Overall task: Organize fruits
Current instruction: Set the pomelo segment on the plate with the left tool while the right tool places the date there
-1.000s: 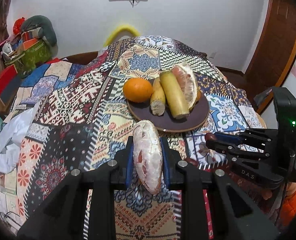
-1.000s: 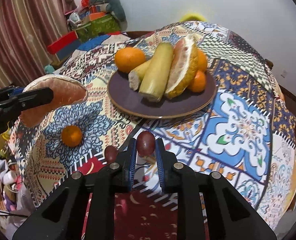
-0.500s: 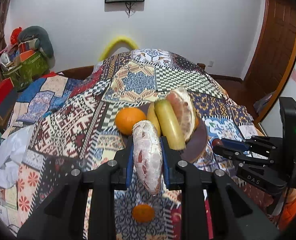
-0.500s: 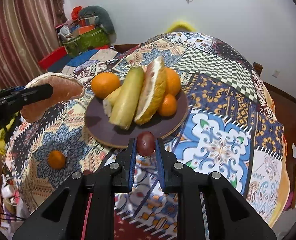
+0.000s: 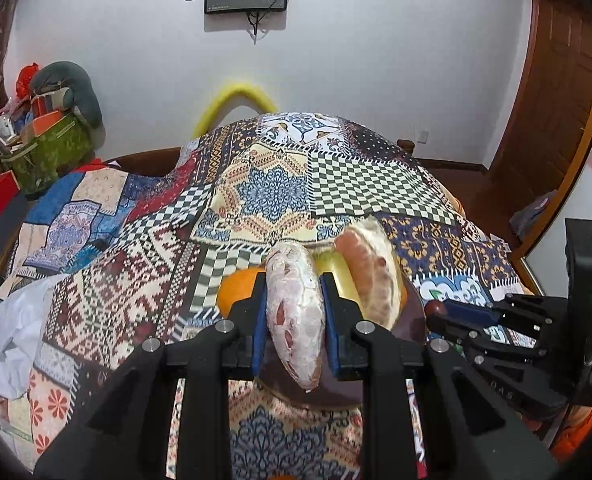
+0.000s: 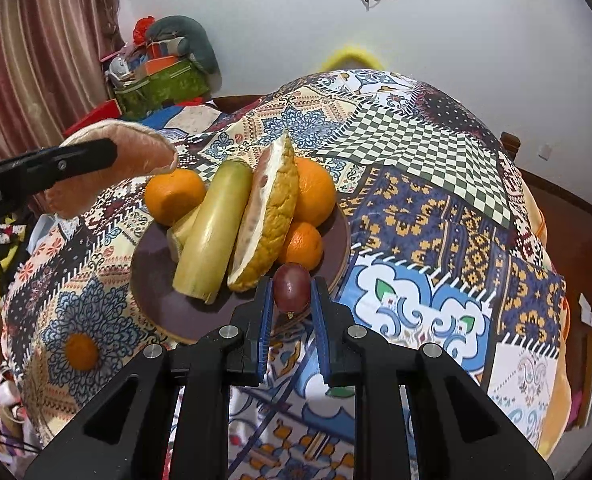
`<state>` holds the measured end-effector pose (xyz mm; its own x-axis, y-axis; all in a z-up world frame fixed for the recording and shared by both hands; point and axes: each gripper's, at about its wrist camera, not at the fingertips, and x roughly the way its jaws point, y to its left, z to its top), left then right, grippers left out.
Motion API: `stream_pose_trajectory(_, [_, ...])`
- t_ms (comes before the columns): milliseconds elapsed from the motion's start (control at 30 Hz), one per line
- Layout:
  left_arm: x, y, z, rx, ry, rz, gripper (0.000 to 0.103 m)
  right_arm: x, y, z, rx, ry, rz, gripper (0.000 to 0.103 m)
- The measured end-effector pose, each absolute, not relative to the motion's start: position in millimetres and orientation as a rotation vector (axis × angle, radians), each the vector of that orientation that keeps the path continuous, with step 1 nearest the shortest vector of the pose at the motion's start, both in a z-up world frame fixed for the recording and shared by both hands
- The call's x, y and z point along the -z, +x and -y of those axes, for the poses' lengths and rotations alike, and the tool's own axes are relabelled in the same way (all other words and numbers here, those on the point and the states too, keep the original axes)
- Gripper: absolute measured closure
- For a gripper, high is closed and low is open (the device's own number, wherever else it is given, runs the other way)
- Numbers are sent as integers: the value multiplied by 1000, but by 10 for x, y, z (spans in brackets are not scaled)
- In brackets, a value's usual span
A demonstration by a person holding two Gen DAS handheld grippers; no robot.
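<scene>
Left gripper point(image 5: 294, 312) clamped on a peeled pomelo wedge point(image 5: 295, 312), pinkish flesh with white pith, held upright between the blue pads, up in the air over the near edge of the plate point(image 5: 414, 320). Right gripper point(image 6: 292, 300) pinched on a small dark red grape point(image 6: 291, 291), hanging just over the plate's point(image 6: 152, 280) near rim.

Patchwork tablecloth point(image 6: 416, 208) covers the whole table, mixed checks and floral blocks. Dark brown round plate sits on it. On the plate, packed together: long yellow-green sugarcane piece point(image 6: 212, 236) lying lengthwise, a shorter pale stub touching its left side; pomelo slice with rind point(image 6: 270, 216) standing on edge right of it, leaning against the cane; one big orange point(image 6: 174, 197) at the far left, another orange point(image 6: 315, 192) behind the slice, a smaller tangerine point(image 6: 301, 246) at the right front, just beyond the grape.

One small tangerine point(image 6: 81, 351) alone on the cloth, left of the plate, well apart from it.
</scene>
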<state>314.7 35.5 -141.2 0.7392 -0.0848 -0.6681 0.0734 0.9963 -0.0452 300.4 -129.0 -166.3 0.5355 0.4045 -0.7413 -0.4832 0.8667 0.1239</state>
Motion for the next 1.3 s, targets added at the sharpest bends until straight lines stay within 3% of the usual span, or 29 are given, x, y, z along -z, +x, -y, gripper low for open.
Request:
stream_pose_trajectory(500, [1780,3572,-265,53,-21,-770,80,1856,3115,1261,-540,-96,-893,85])
stream_pose_trajectory(1033, [1905,3447,-147,85,10,-831,79,1859,3137,1205,-540,-107,-894,85])
stream_pose_trajectory(1100, [1904,3430,-143,84,12,-837,79,1854,3140,1206,-544,-101,-898,83])
stream_pose_trajectory(1200, [1897,3407,-161,85,5,-848,77,1828,3124,1209,-531,-102,-885,71])
stream_pose_trajectory(1300, [1861,3364,-190,77,-6,-850,69,1777,3089,1221,-523,-101,-867,63])
